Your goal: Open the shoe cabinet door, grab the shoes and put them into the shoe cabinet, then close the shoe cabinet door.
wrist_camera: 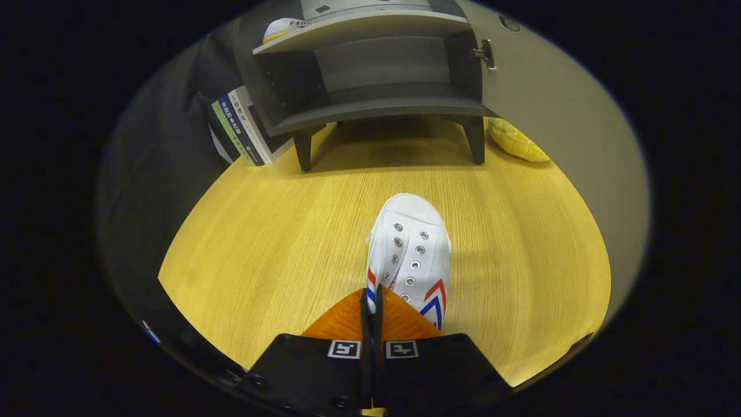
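My gripper (371, 301) is shut on the near rim of a white shoe (412, 243) with red and blue stripes on its side. The shoe reaches out ahead of the fingers over the wooden table (272, 237), toe pointing at the shoe cabinet (376, 107). The dark grey cabinet stands on short legs beyond the shoe, and its lower shelf is bare. Its door (550, 92) is swung open to the right. A second white shoe (283, 28) lies on the upper shelf at the left. Whether the held shoe touches the table I cannot tell.
Several books (243, 127) lean against the cabinet's left side. A yellow bumpy object (518, 142) lies on the table by the cabinet's right leg, under the open door. Bare tabletop stretches between the shoe and the cabinet.
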### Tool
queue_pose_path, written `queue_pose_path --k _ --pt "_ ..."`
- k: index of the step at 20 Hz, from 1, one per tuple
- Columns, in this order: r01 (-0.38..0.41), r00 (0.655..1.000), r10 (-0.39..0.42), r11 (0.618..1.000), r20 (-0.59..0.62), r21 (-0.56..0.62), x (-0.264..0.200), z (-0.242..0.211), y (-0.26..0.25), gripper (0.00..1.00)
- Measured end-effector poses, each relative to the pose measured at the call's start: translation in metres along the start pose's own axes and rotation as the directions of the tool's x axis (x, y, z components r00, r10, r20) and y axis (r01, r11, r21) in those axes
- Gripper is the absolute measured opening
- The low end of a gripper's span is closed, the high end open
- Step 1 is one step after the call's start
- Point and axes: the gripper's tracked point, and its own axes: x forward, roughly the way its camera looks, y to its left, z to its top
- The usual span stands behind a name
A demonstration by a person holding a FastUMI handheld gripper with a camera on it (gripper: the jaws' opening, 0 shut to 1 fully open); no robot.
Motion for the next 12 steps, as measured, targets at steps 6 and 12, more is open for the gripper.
queue_pose_path --k 6,12 --pt "-0.050 0.998 0.048 0.997 0.049 0.051 -0.013 0.011 0.000 0.02" --pt "-0.106 0.986 0.096 0.992 0.135 0.069 -0.038 0.033 0.005 0.02"
